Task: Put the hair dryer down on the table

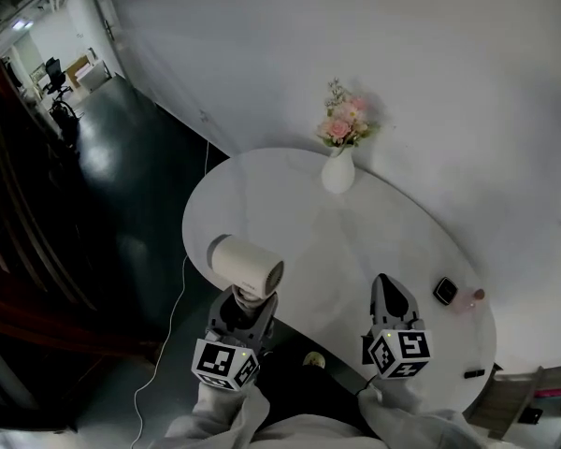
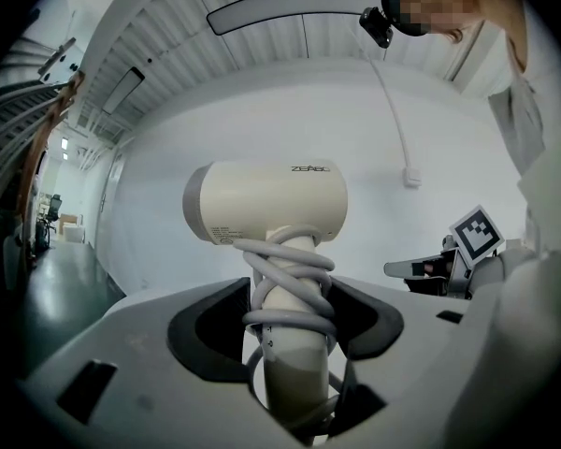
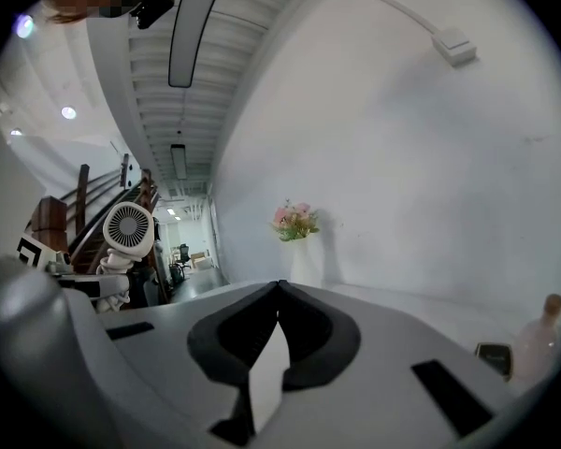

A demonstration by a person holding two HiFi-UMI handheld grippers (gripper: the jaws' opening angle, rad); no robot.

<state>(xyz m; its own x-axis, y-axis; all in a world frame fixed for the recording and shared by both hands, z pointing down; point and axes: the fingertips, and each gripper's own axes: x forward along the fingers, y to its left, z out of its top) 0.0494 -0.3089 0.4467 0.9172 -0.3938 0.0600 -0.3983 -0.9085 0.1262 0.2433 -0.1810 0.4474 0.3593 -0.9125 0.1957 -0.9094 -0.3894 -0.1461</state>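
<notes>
Head view: the left gripper (image 1: 247, 305) holds the hair dryer (image 1: 248, 262) by its handle, barrel level, at the near left edge of the white table (image 1: 355, 223). The dryer is lifted, not resting on the top. The right gripper (image 1: 386, 286) hovers over the table's near right part, well apart from the dryer. A vase (image 1: 338, 171) of flowers stands at the far edge.

Left gripper view: the jaws stand wide and pinch the handle, which has a grey cord (image 2: 290, 283) wound round it. The barrel sits upright above the jaws.

Right gripper view: the jaws are pressed together with nothing between them.

Step in hand, as judged: carrying the dryer, with set-down not yet done. The next move calls for bringing the dryer inward over bare tabletop, clear of the vase. It should then be lowered until it rests before the jaws are spread.
</notes>
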